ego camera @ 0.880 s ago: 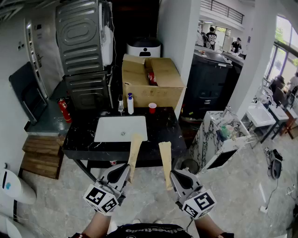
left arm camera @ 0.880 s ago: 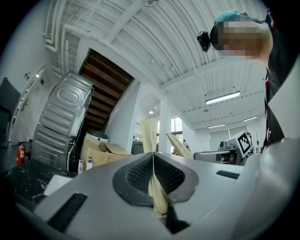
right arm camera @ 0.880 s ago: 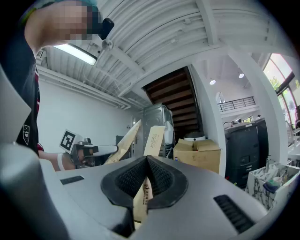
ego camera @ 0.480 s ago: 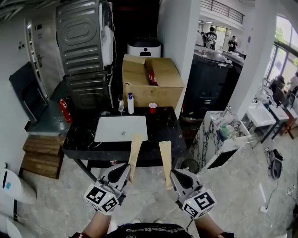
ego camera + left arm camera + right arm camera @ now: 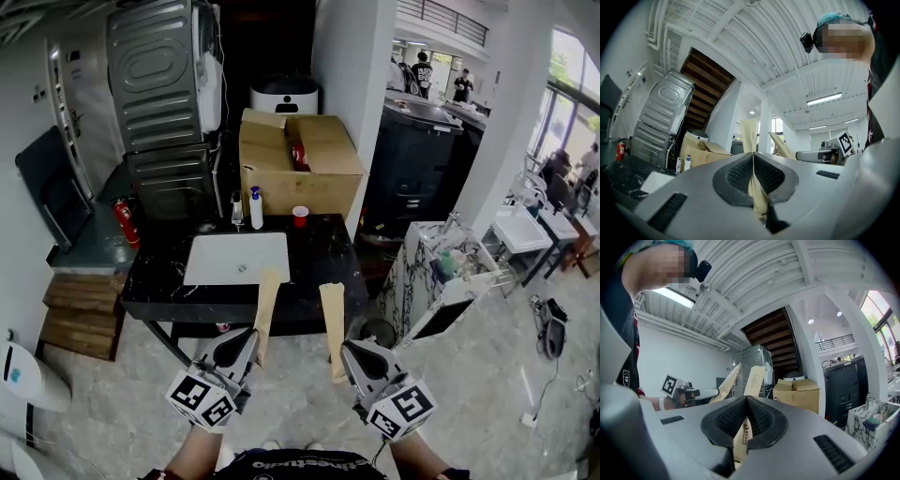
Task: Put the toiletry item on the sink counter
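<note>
Gripping tight, our left gripper [image 5: 251,343] holds one tan packet [image 5: 267,298], our right gripper [image 5: 346,353] the other packet [image 5: 332,314]; jaws hide their bottom ends.

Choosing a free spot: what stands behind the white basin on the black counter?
A clear container, a white blue-capped bottle and, further right, a red cup; a cardboard box beyond hides what is behind it.

Left gripper [image 5: 753,155], jaws pinching a tan, seemingly paper packet [image 5: 749,133].
</note>
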A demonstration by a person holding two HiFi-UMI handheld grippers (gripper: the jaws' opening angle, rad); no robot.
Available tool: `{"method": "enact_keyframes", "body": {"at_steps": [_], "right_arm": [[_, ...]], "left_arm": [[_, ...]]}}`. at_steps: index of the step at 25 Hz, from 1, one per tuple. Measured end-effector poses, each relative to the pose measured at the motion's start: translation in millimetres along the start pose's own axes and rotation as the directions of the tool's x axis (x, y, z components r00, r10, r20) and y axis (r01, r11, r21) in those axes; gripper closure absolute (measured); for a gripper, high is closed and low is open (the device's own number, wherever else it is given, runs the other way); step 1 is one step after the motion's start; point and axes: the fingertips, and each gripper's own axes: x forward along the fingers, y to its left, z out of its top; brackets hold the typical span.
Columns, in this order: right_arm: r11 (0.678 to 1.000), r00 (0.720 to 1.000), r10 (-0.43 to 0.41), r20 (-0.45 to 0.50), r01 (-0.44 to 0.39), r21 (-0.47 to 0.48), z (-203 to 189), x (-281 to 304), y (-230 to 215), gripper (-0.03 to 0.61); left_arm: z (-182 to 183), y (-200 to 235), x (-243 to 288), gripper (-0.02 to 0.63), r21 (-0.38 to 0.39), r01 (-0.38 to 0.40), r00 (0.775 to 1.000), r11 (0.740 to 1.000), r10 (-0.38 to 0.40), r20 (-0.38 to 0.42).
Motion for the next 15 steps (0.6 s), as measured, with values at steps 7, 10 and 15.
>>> {"method": "enact_keyframes", "body": {"at_steps": [7, 10, 15], "right_arm": [[1.0, 1.0, 0.017, 0.004, -0.017, 0.011, -1, -20, -14, 0.54], [0.999, 0.999, 0.037, 0.013, -0.037, 0.011, -1, -29, -17, 0.54], [0.998, 0.999, 0.048, 0.02, -0.049, 0.029, -8, -40, -32, 0.54]], "left_arm": [[-3, -17, 9, 0.597, 0.02, -0.021, 1.0, 1.0, 0.021, 0.003], [-4, -26, 13, 0.597, 0.026, -0.046, 0.999, 0.999, 0.045, 0.006], [-9, -39, 17, 0.597, 0.034, -0.074, 0.997, 0.997, 0.074, 0.006]]}}
